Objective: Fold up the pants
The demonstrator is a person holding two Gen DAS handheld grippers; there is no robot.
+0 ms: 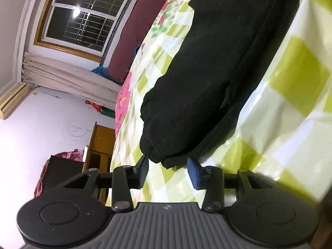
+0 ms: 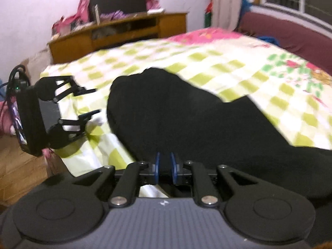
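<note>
Black pants (image 1: pixel 217 72) lie on a bed with a green-and-white checked sheet (image 1: pixel 290 103). In the left wrist view the leg cuffs end just ahead of my left gripper (image 1: pixel 169 167), which is open with its blue pads on either side of the cuff edge, not closed on it. In the right wrist view the pants (image 2: pixel 186 120) spread across the sheet (image 2: pixel 207 62). My right gripper (image 2: pixel 165 165) is shut on a fold of the black fabric. The left gripper (image 2: pixel 89 100) shows there at the left, open, beside the cuff end.
A wooden cabinet (image 2: pixel 124 33) with a dark box and pink cloth stands past the bed's far end. A dark red headboard or cushion (image 2: pixel 290 31) and a barred window (image 1: pixel 87 14) run along one side. The bed's edge and wooden floor (image 2: pixel 18 166) are at the left.
</note>
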